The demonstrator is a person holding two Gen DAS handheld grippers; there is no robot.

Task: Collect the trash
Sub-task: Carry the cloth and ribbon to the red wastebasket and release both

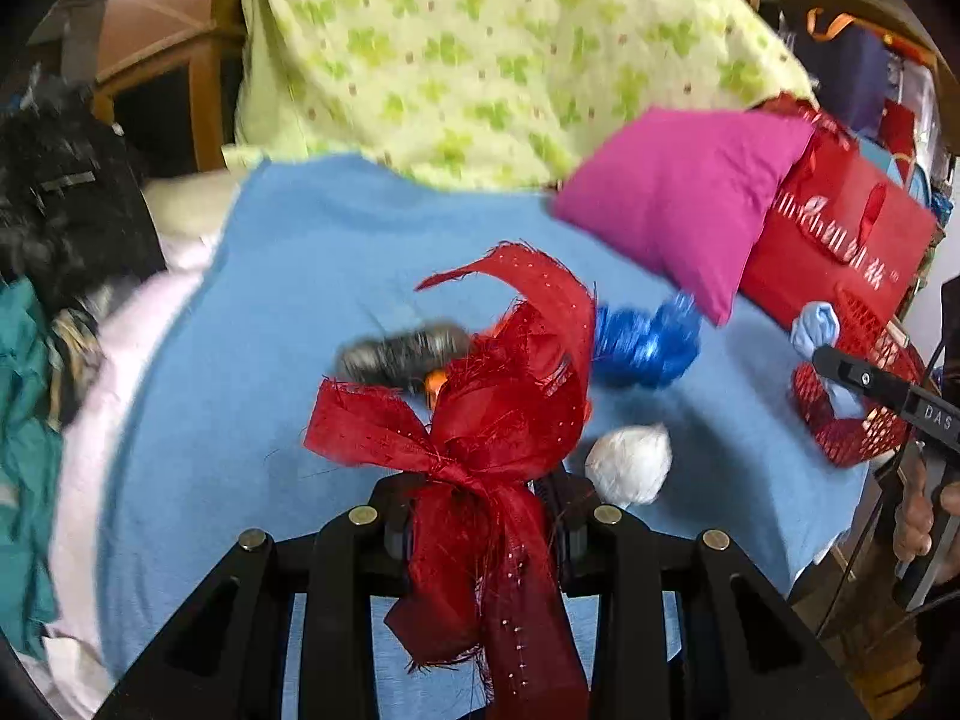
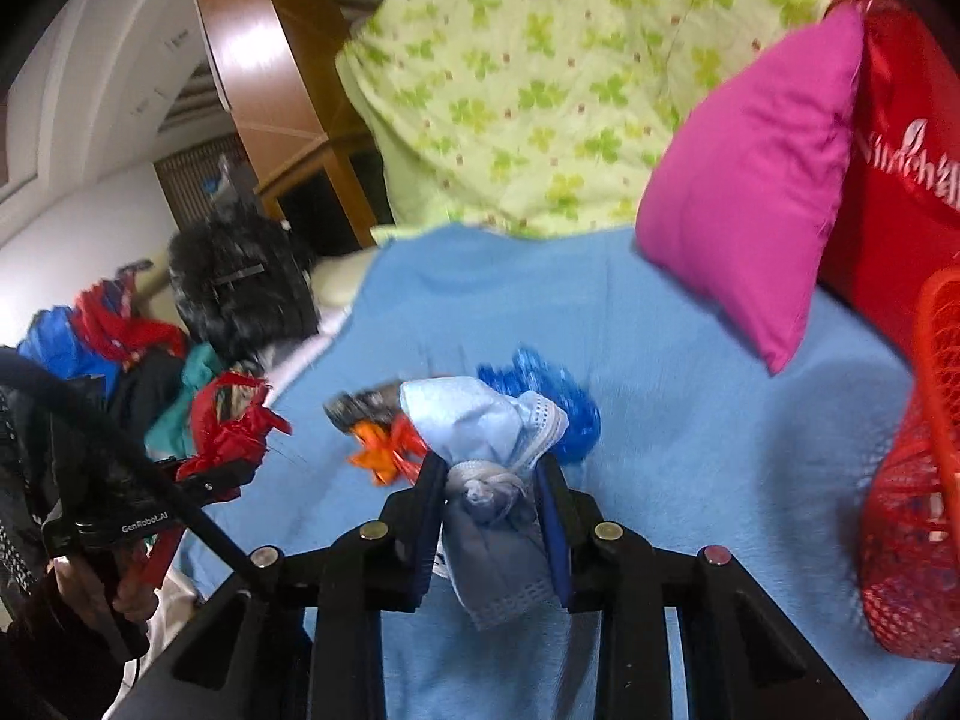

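Observation:
My left gripper (image 1: 480, 492) is shut on a frayed red ribbon bow (image 1: 480, 414) and holds it above the blue blanket (image 1: 288, 276). My right gripper (image 2: 489, 474) is shut on a knotted light blue face mask (image 2: 480, 426); it shows in the left wrist view (image 1: 813, 324) over the red mesh basket (image 1: 864, 414). On the blanket lie a white crumpled ball (image 1: 630, 465), a blue shiny wrapper (image 1: 648, 342), a grey furry piece (image 1: 402, 351) and an orange scrap (image 2: 381, 453).
A magenta pillow (image 1: 678, 204) and a red gift bag (image 1: 840, 240) sit at the back right. A green-patterned quilt (image 1: 480, 54) is piled behind. Dark clothes (image 1: 60, 204) and a teal cloth (image 1: 24, 420) lie at the left. The red basket (image 2: 918, 480) stands right.

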